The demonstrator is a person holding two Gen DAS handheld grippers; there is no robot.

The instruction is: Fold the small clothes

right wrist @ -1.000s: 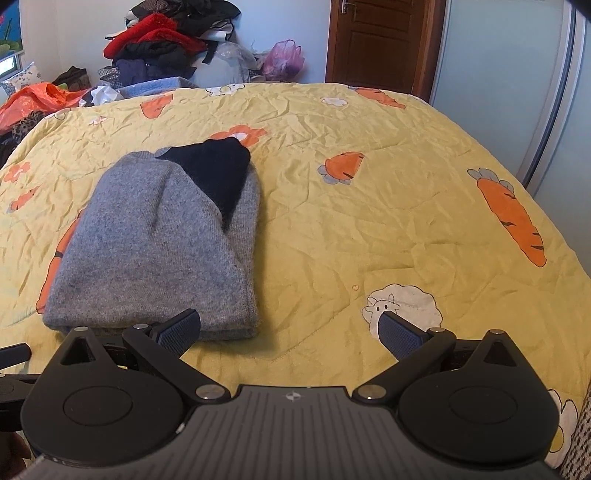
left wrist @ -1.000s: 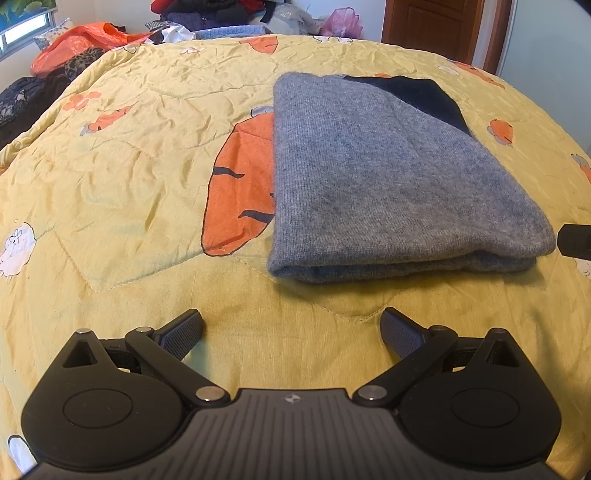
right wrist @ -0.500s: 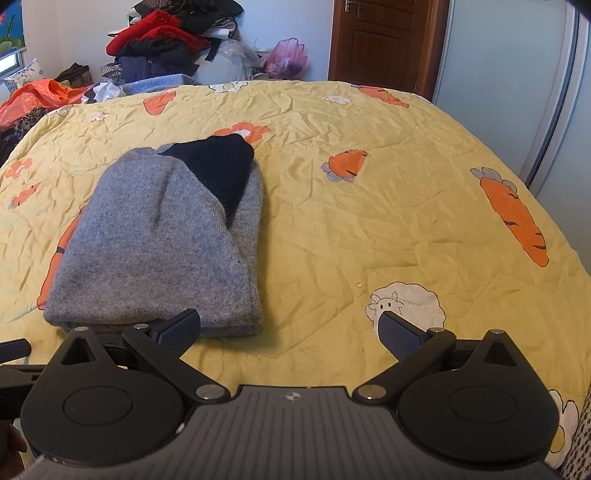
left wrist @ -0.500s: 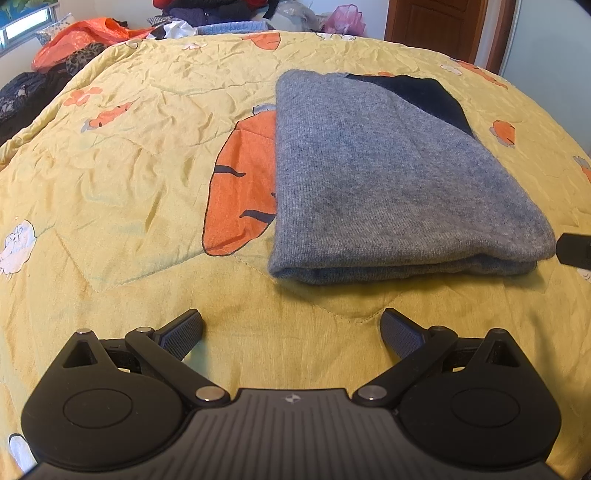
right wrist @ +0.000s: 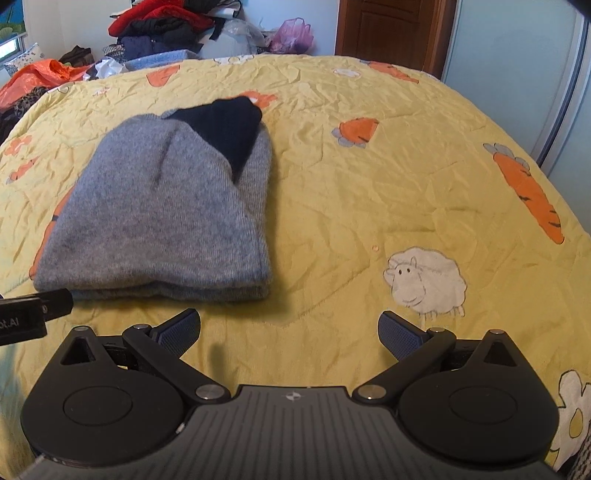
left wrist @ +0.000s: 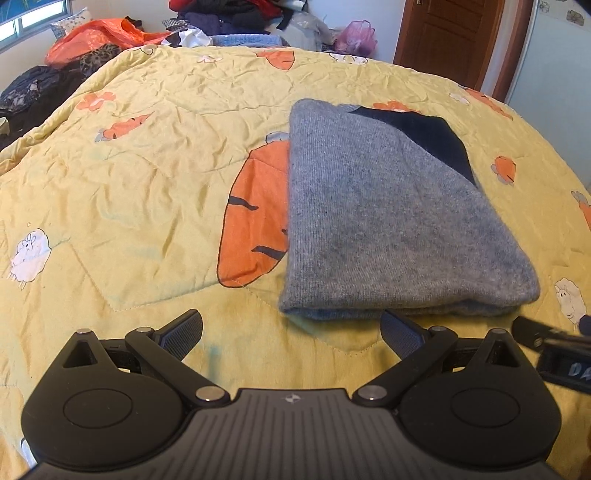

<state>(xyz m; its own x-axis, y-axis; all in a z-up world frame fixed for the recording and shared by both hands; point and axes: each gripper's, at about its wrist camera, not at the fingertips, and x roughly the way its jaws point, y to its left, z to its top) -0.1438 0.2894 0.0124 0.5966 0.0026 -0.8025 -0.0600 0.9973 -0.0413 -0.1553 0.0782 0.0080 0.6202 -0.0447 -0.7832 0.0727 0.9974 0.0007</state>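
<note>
Left wrist view: the left gripper [left wrist: 291, 328] sits low in the frame above the yellow quilt [left wrist: 147, 192], its jaws spread wide and holding nothing. The folded grey sweater [left wrist: 388, 229] lies flat on the quilt at centre right, its thick folded edge just beyond the right fingertip. A dark navy patch [left wrist: 432, 142] shows at its far upper corner. The knit looks soft and finely ribbed; the quilt is crinkled, stitched, and printed with orange carrots and white sheep. At the lower right edge, part of the right gripper [left wrist: 554, 339] pokes in. A heap of clothes [left wrist: 229, 14] lies along the top edge.

Right wrist view: the right gripper [right wrist: 288, 328] is also spread wide and empty, hovering over bare quilt at bottom centre. The sweater [right wrist: 159, 221] rests at centre left, a rounded wedge shape. A printed sheep [right wrist: 424, 280] sits at lower right. A wooden door [right wrist: 388, 29] stands at the upper right.
</note>
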